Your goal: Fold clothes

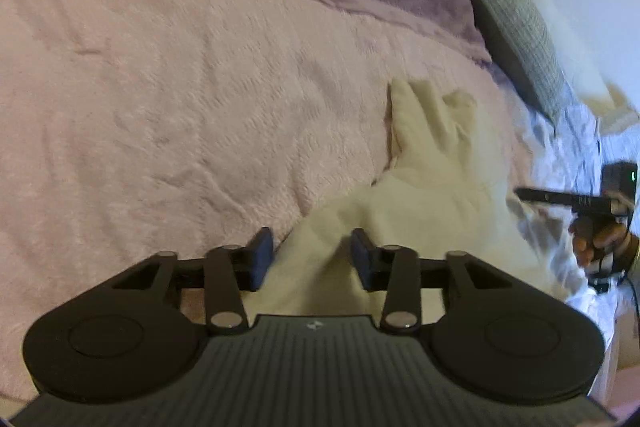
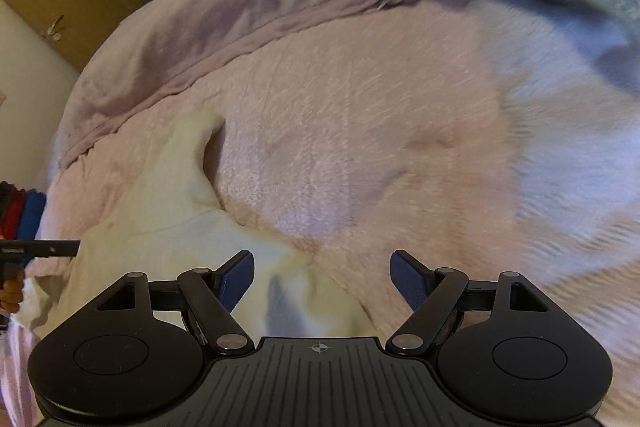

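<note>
Left wrist view: left gripper [image 1: 312, 259], fingers spread, a cream garment [image 1: 416, 203] between and beyond them, rumpled on the pink blanket [image 1: 180, 107]. Right gripper [image 2: 322, 281] gapes wider, cloth by its left finger; likely poised to seize edges.

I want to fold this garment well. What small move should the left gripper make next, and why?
Probably lower the left gripper a little and close it on the cream garment. Its fingers stand open with a raised fold of the cloth between them, not yet pinched. The garment lies crumpled on the pink blanket, and the right gripper is open too, holding nothing.
</note>
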